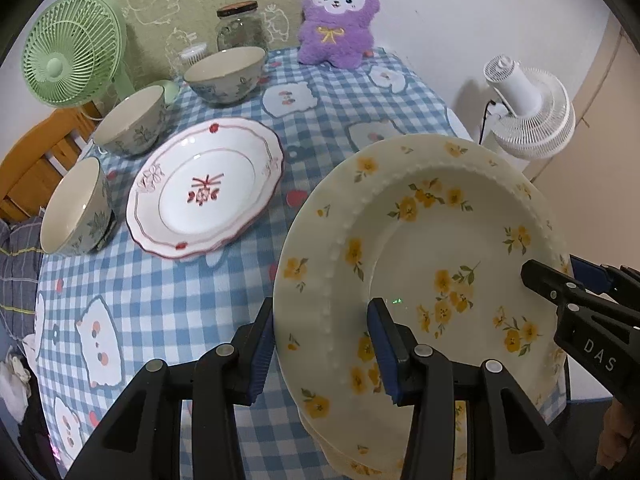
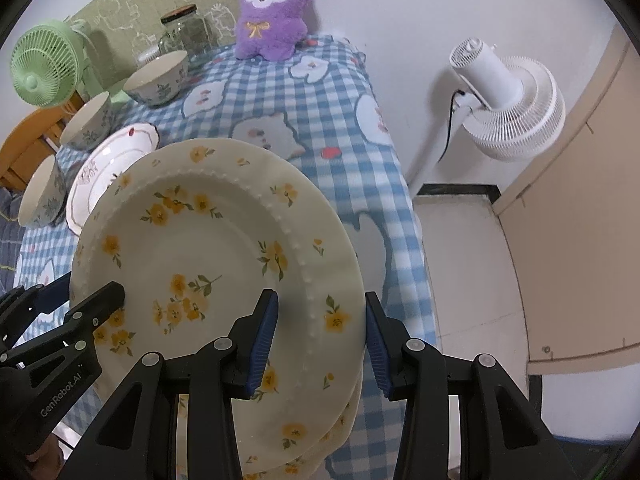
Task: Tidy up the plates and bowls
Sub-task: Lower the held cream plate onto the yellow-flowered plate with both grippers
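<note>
Yellow-flowered plates (image 1: 432, 240) – checked tablecloth (image 1: 200, 280)

A table covered by a blue-and-white checked cloth (image 1: 224, 280) with printed cat figures fills the lower left of the left wrist view. Three cream bowls are set in a line along its left edge: one at upper centre (image 1: 226, 74), one below it to the left (image 1: 132, 126), one at mid left (image 1: 76, 208). A white plate with red floral trim (image 1: 206, 188) lies just right of them. A glass jar (image 1: 241, 26) and a purple plush rabbit (image 1: 338, 16) stand at the far edge.
</note>
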{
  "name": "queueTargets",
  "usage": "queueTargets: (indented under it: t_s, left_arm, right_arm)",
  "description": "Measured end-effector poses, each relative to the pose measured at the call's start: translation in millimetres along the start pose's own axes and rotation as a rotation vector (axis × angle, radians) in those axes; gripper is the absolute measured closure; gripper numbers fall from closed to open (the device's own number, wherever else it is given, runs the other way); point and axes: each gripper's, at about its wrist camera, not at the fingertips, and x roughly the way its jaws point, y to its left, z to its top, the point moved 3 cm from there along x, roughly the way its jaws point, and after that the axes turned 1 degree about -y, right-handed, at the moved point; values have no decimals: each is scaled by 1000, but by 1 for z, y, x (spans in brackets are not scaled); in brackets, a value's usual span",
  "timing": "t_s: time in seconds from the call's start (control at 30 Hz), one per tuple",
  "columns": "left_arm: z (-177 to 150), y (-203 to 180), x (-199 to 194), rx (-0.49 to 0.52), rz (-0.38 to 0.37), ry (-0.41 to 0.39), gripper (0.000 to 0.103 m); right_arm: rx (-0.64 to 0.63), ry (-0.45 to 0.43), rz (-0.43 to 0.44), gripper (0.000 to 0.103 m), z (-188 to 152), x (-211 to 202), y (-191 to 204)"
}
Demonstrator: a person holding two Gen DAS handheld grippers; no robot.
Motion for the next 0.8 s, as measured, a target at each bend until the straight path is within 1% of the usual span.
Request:
queueTargets:
  t_s: [0.4,0.63,0.8]
  left_arm:
    - [-26,-1,12,35,-14,39,58]
    - [-36,1,17,42,-22,59,58]
    - [-40,4,22,31,-38,75,57]
  right_arm:
    - [30,31,-15,58,-28,12,2]
    - [38,53,-22,58,-37,17,5]
    - [28,49,-41,57,-38,19,8]
